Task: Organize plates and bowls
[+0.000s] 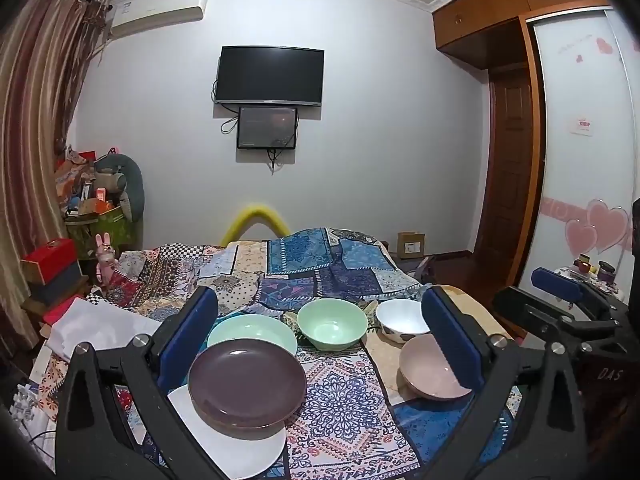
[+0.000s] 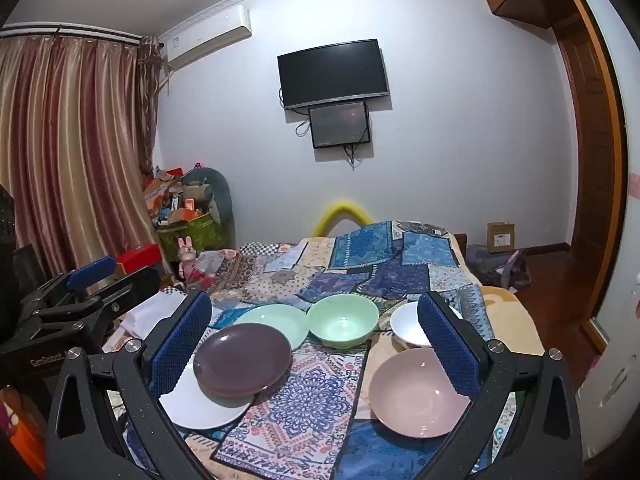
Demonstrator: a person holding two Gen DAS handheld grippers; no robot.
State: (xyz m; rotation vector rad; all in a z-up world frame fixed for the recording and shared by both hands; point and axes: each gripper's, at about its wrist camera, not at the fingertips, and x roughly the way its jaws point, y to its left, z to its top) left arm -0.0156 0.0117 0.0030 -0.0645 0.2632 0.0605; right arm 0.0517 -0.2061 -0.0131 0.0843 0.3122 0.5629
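Left wrist view | both your grippers, left gripper (image 1: 320, 332) and right gripper (image 2: 316, 336), gape empty | risk: brown plate (image 1: 247, 383), lower centre, overhangs white plate (image 1: 236, 440); nudge slides it.

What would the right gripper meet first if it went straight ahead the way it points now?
Probably the green bowl: the right gripper, jaws open and empty, points slightly down over the patterned cloth toward it. Depth is unclear; it might touch the cloth first.

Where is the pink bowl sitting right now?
The pink bowl sits on the patterned cloth at the near right of both views, just in front of the white bowl and across from the brown plate.
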